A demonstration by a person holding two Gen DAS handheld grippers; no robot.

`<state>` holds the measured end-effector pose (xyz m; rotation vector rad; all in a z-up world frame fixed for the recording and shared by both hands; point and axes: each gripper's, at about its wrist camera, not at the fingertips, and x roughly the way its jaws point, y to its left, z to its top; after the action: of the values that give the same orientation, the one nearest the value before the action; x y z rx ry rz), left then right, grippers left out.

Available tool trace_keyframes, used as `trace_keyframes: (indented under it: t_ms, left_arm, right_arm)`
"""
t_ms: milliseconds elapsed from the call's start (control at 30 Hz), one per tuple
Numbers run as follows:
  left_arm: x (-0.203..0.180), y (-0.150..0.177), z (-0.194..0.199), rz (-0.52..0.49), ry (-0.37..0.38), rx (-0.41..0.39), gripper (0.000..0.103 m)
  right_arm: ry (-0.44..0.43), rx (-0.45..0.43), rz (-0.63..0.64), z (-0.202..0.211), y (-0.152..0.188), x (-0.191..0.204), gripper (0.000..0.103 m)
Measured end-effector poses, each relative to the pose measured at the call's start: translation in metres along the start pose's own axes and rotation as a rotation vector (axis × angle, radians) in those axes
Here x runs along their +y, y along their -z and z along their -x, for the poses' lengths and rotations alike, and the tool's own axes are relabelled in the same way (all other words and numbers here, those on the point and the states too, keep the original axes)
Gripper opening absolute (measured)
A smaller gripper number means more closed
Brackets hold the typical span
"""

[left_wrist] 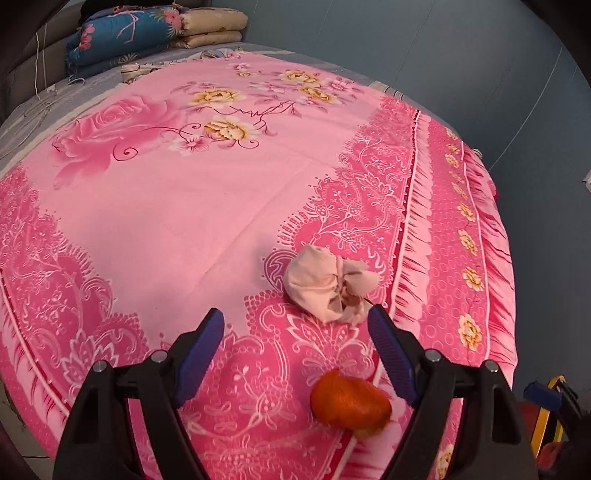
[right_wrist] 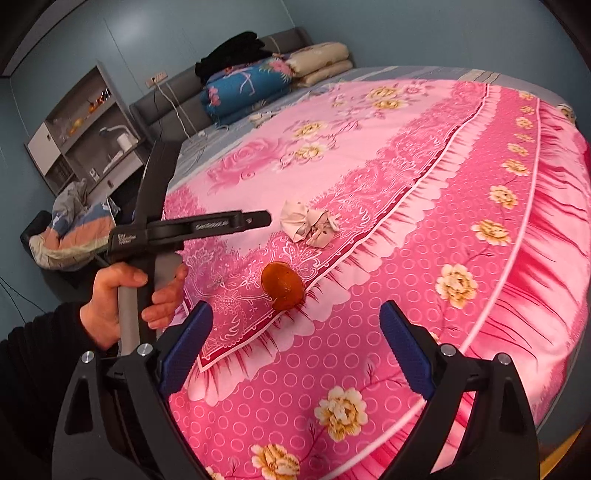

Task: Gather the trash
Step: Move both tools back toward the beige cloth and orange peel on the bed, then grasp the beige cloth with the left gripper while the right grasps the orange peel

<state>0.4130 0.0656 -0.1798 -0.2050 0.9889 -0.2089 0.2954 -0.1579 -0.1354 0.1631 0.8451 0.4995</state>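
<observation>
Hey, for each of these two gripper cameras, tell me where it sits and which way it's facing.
Left wrist: rides the left gripper, above the bed's near end, looking up the pink floral bedspread toward the folded quilts; its own open blue-padded fingers show.
Right wrist: rides the right gripper, off the bed's corner, looking diagonally across toward the headboard and shelf unit; its open fingers show, plus the person's left hand holding the other gripper.
Shared: bedspread, orange peel, crumpled tissue, quilts.
</observation>
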Motion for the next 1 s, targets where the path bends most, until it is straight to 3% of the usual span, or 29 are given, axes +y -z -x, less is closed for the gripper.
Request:
trace_keyframes:
  t_ms: [267, 533, 700, 767, 900, 1000]
  left_arm:
    - [0.002, -0.017, -0.036, -0.035, 0.006, 0.038, 0.077]
    - [0.001, -0.030, -0.061, -0.036, 0.066, 0.071, 0.076]
    - [0.000, -0.033, -0.075, -0.055, 0.111, 0.102, 0.057]
    - [-0.001, -0.032, -0.080, -0.063, 0.133, 0.117, 0.042]
    - [-0.005, -0.032, -0.083, -0.091, 0.141, 0.113, 0.031]
    - [-0.005, -0.032, -0.081, -0.100, 0.152, 0.109, 0.023]
  right_arm:
    - [0.010, 0.090, 0.065, -0.059, -0.012, 0.007, 0.085]
    - [0.004, 0.158, 0.145, -0.107, -0.021, 0.019, 0.082]
    - [0.023, 0.202, 0.186, -0.138, -0.023, 0.025, 0.076]
    - [0.021, 0.216, 0.187, -0.146, -0.023, 0.026, 0.072]
    - [0.024, 0.245, 0.209, -0.161, -0.021, 0.030, 0.068]
    - [0.035, 0.268, 0.222, -0.170, -0.020, 0.033, 0.055]
